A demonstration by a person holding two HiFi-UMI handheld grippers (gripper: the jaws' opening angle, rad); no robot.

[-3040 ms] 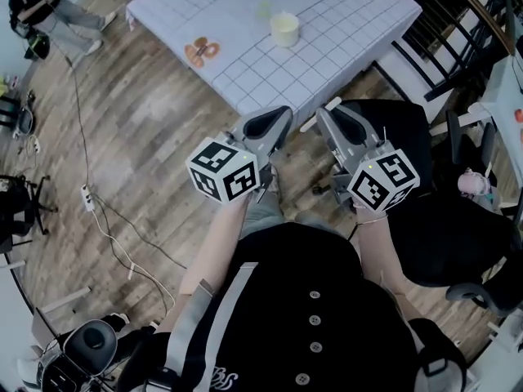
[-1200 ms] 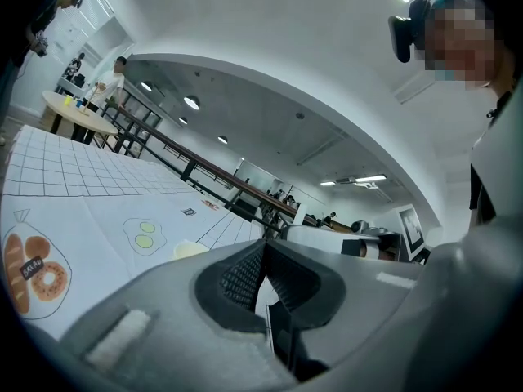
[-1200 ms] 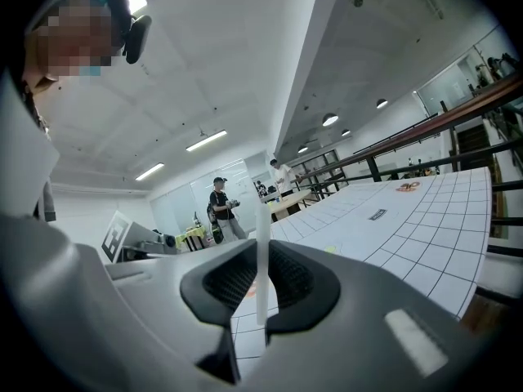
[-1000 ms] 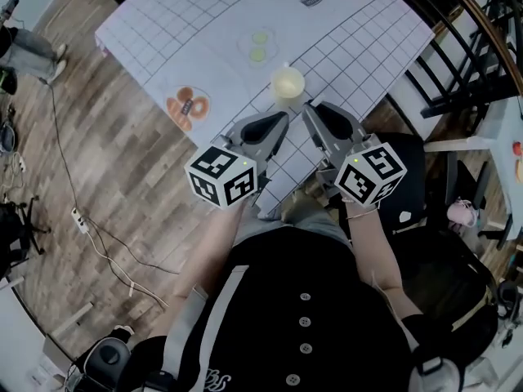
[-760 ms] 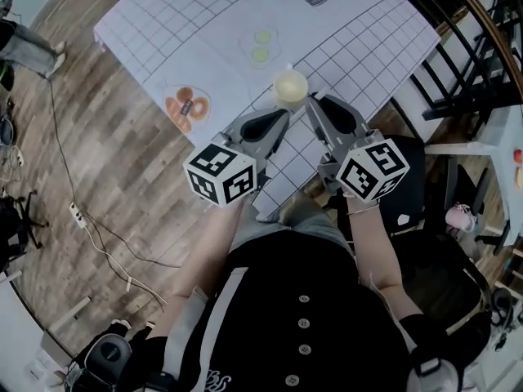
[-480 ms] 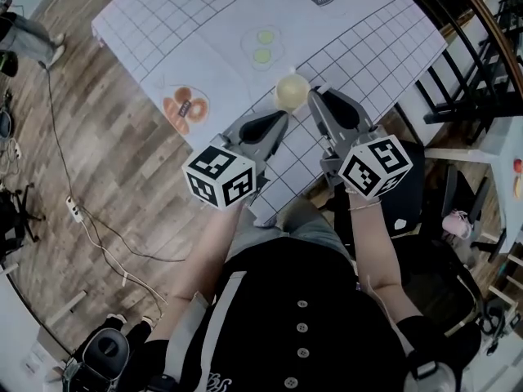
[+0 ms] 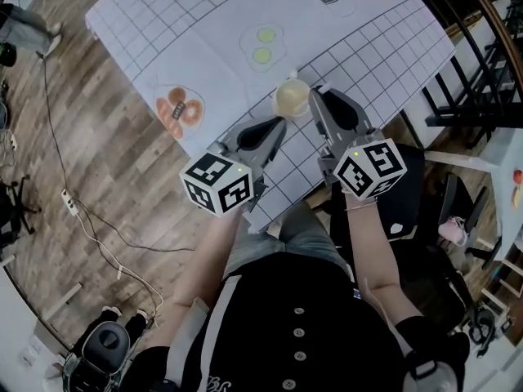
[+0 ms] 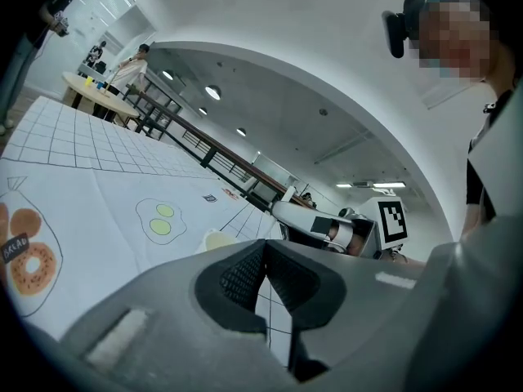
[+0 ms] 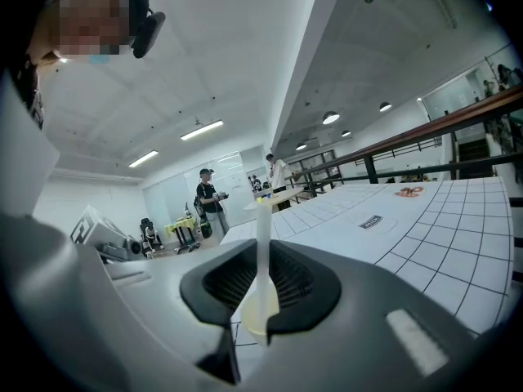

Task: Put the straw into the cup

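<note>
Right gripper (image 9: pixel 263 288) pinching the straw (image 9: pixel 263 235) beside the cup (image 7: pixel 291 98), left gripper (image 8: pixel 265 269) closed, empty. A tilted straw could clip the rim.

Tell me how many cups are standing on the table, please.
1. The cream cup stands near the near edge of the table, directly in front of the right gripper, which holds the straw upright. Part of the table is hidden.

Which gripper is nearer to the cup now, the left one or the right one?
Right. The right gripper, holding the straw, is just right of the cup in the head view. The left gripper sits slightly further, below and left of it.
</note>
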